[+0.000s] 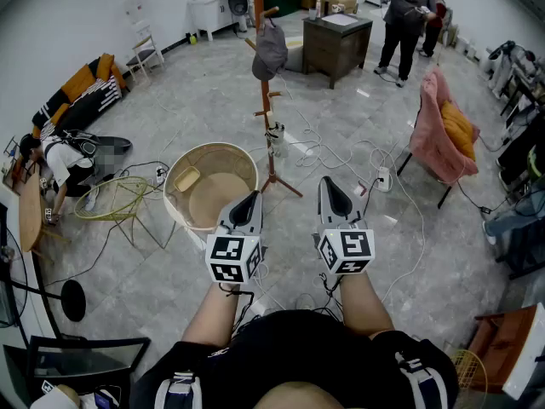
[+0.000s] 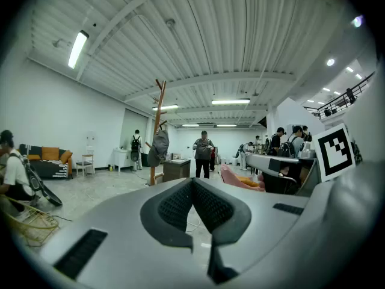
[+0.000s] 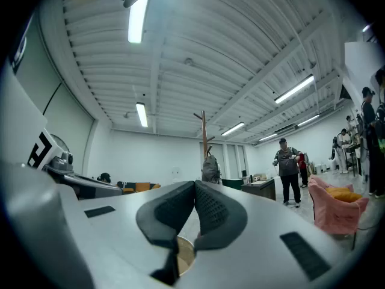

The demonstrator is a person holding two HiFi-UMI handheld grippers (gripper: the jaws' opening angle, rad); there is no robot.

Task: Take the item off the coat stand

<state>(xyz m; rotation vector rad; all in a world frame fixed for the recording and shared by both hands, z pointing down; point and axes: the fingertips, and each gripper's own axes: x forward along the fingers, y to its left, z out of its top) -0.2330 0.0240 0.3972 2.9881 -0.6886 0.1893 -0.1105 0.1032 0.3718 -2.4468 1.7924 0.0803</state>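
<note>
A grey cap (image 1: 269, 49) hangs on a wooden coat stand (image 1: 263, 100) in the middle of the room. It shows small in the left gripper view as the cap (image 2: 159, 147) on the stand (image 2: 157, 131), and in the right gripper view as the cap (image 3: 210, 168) on the stand (image 3: 204, 138). My left gripper (image 1: 248, 204) and right gripper (image 1: 330, 194) are held side by side near my body, well short of the stand. Both are shut with nothing between the pads (image 2: 192, 202) (image 3: 194, 208).
A round wicker basket (image 1: 210, 185) stands on the floor just left of the stand's feet, with a yellow wire chair (image 1: 117, 198) beside it. Cables and a power strip (image 1: 382, 178) lie on the floor. A pink-draped chair (image 1: 438, 133), a dark cabinet (image 1: 336, 45) and standing people (image 1: 405, 20) are further off.
</note>
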